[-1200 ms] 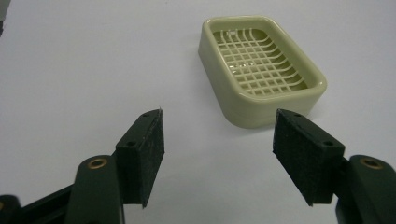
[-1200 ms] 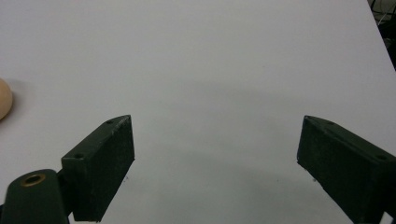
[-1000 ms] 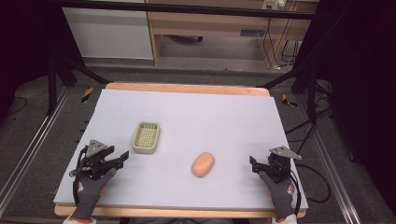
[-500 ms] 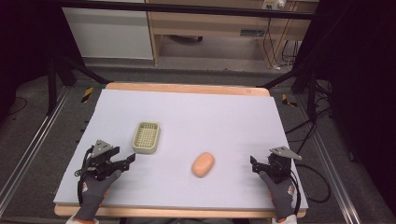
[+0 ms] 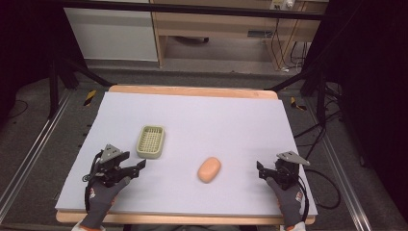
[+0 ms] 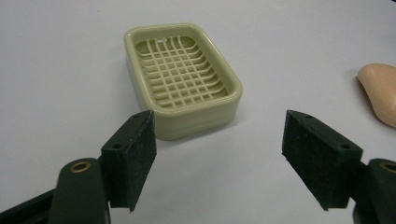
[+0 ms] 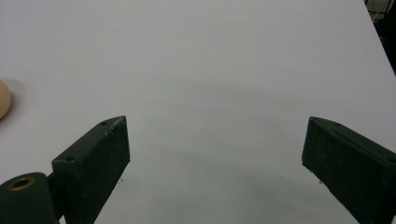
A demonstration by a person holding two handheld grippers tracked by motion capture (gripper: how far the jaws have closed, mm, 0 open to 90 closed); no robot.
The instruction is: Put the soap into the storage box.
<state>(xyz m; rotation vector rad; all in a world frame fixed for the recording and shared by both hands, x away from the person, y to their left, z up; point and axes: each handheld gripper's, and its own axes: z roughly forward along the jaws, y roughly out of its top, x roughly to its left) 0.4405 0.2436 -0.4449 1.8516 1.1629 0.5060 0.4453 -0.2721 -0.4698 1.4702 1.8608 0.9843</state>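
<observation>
Nearest the person, the 2 gloved hands rested at the front edge of the table point(image 5: 192, 110), each holding a gripper. The left gripper point(image 5: 137, 167) sat low over the white surface with its jaws spread wide and nothing between them; in the left gripper view the gripper point(image 6: 219, 140) pointed at the soap dish point(image 6: 182, 77), which lay just beyond the jaw tips without touching them. The right gripper point(image 5: 262, 169) stood well off to the other side, and its own view showed the gripper point(image 7: 215, 144) with jaws equally wide apart over bare table, gripping nothing.

A little farther in, the soap point(image 5: 209, 169) lay flat on the table between the 2 grippers, nearer the middle and apart from both. It also showed at the right edge of the left gripper view point(image 6: 380, 91) and as a sliver at the left edge of the right gripper view point(image 7: 3, 98).

Beyond the left gripper, the dish point(image 5: 150, 141) sat upright on the table, its slotted floor empty, near the soap but well clear of it.

Judged from this layout, the work looked barely begun: the likely aim was to get the soap into the dish, and neither had been picked up. The left gripper seemed lined up to steady or take the dish. What remained, as far as could be told, was every real step: closing on the soap, lifting it, carrying it across and setting it in the dish.
</observation>
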